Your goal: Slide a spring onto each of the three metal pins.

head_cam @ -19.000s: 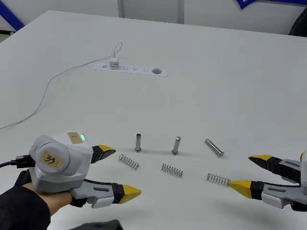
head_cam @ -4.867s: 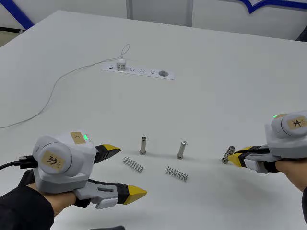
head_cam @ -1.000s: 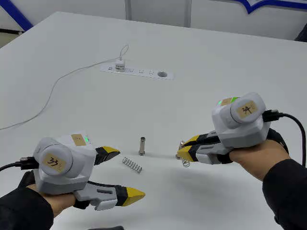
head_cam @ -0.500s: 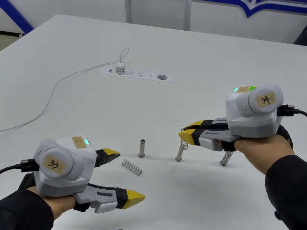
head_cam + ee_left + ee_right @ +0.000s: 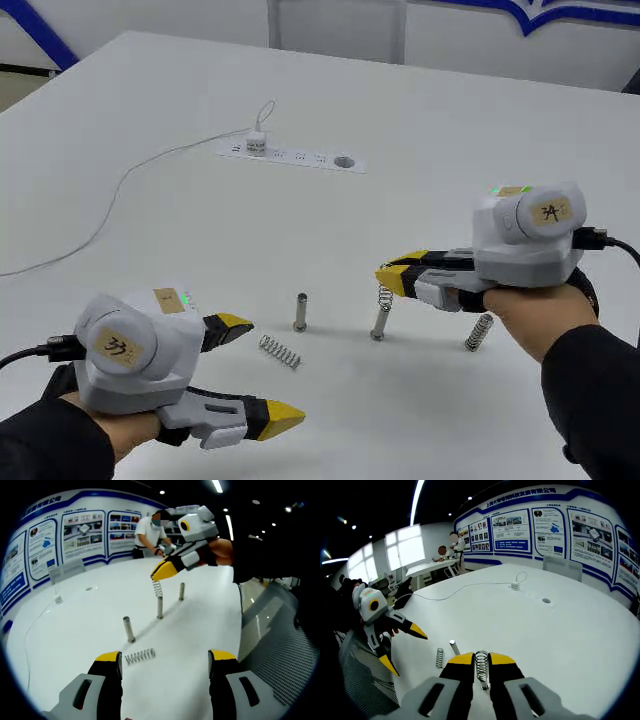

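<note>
My right gripper [image 5: 388,276] is shut on a small spring [image 5: 385,296], held upright with its lower end at the top of the middle pin [image 5: 378,326]. In the right gripper view the spring [image 5: 481,664] stands between the closed yellow tips [image 5: 481,657]. The left pin [image 5: 301,311] stands bare, and a loose spring [image 5: 280,351] lies beside it. The right pin [image 5: 479,331] stands wearing a spring. My left gripper [image 5: 258,370] hovers open near the table's front; its own view shows the loose spring [image 5: 140,656] just beyond its tips [image 5: 165,657].
A white power strip [image 5: 295,157] with a plugged charger lies farther back, and its cable [image 5: 120,190] trails left across the white table [image 5: 150,110]. In the left gripper view a person stands in the background beyond the table.
The right gripper lifted the second spring off the table and carried it over the middle pin. The right pin, once lying flat, now stands with a spring on it. The left gripper stayed put.
</note>
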`<move>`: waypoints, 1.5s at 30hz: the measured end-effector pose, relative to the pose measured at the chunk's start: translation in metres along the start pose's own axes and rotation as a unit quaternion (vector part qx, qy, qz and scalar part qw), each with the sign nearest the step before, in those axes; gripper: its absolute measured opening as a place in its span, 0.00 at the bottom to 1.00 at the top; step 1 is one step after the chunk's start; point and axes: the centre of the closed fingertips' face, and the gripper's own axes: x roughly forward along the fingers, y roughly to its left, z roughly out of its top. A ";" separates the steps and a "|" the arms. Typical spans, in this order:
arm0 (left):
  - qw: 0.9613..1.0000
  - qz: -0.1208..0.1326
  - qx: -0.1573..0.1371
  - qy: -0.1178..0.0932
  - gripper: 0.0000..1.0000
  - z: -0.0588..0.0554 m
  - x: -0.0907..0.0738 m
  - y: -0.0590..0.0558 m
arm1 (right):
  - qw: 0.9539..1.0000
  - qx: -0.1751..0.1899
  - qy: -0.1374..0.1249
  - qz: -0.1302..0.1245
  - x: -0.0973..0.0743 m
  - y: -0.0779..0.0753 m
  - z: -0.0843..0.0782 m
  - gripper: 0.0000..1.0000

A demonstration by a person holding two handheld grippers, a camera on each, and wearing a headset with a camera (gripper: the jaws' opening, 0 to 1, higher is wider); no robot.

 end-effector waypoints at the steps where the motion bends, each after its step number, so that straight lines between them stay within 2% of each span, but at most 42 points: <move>1: 1.000 0.000 0.000 0.000 0.72 0.000 0.000 0.000 | 1.000 0.001 0.001 0.000 0.000 -0.001 -0.001 0.12; 19: 1.000 0.000 0.000 0.003 0.72 -0.002 0.001 0.000 | 1.000 0.006 -0.012 0.000 0.000 -0.002 -0.019 0.12; 24: 1.000 0.000 -0.002 0.001 0.72 -0.002 0.000 0.001 | 1.000 0.004 -0.003 -0.002 0.003 -0.003 -0.026 0.12; 37: 1.000 0.000 -0.004 -0.002 0.72 -0.001 0.000 0.001 | 0.999 -0.026 0.035 -0.012 0.013 -0.003 -0.042 0.12; 45: 1.000 -0.001 -0.005 -0.001 0.72 -0.002 0.001 0.001 | 0.999 -0.023 0.047 -0.011 0.016 -0.004 -0.050 0.12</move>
